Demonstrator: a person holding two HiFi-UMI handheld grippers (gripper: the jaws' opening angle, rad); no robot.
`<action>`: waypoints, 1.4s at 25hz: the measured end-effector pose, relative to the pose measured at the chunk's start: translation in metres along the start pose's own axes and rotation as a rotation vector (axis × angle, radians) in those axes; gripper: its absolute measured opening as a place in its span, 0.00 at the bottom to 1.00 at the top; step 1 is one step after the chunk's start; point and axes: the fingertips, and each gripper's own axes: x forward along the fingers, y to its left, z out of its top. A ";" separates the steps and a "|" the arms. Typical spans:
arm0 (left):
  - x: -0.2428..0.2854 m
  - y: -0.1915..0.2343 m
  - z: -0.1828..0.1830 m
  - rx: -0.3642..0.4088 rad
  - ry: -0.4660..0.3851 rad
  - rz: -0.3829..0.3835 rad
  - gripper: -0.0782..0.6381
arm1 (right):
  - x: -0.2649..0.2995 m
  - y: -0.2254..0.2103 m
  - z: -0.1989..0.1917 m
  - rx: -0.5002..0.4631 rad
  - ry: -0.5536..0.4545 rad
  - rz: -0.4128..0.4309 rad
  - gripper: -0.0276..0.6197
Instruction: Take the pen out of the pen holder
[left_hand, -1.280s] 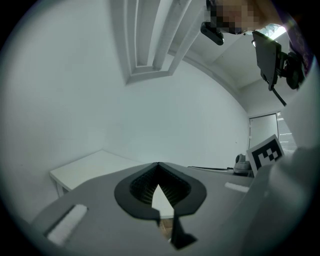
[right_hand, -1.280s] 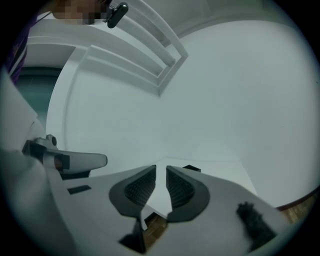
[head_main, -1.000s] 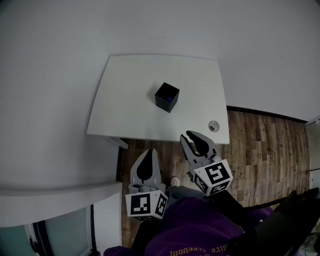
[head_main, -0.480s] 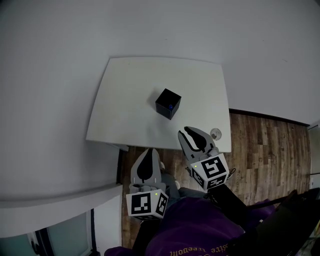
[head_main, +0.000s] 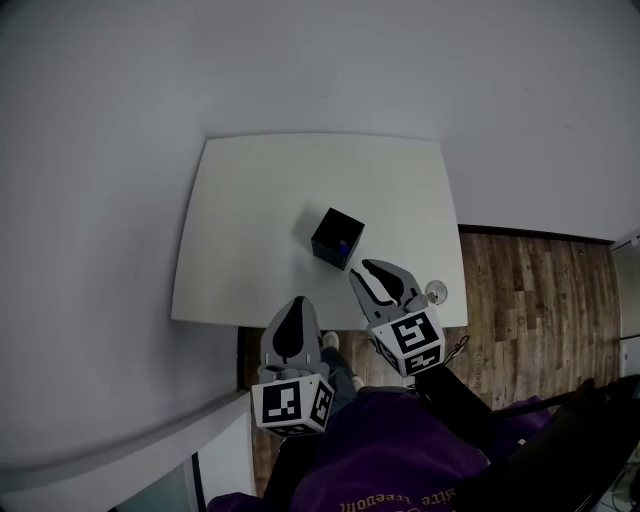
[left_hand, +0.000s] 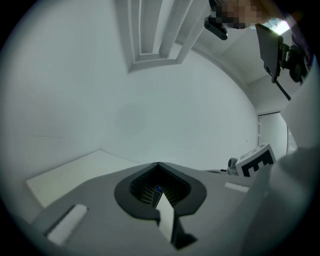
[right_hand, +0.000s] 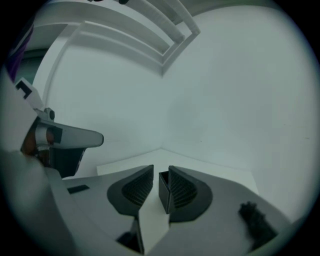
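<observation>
Across the middle of the head view lies the white table (head_main: 260, 200). At its near edge, the right gripper (head_main: 363, 270) hangs with jaws parted and nothing between them, while the left gripper (head_main: 296, 304), at 7 o'clock from it, has its jaws pressed together, empty. The black pen holder (head_main: 330, 235) stands at 11 o'clock from the right gripper. In it sits 1 blue pen (head_main: 343, 246), probably light, stiff and smooth, best pinched by its exposed top and lifted straight up.
</observation>
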 end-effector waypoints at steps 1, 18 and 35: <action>0.006 0.002 0.001 0.000 0.003 -0.004 0.12 | 0.006 -0.002 -0.003 -0.005 0.014 0.001 0.18; 0.067 0.036 0.002 0.006 0.048 -0.027 0.12 | 0.075 -0.016 -0.049 -0.100 0.221 0.047 0.20; 0.085 0.042 0.002 0.006 0.069 -0.038 0.12 | 0.086 -0.023 -0.061 -0.082 0.271 0.050 0.20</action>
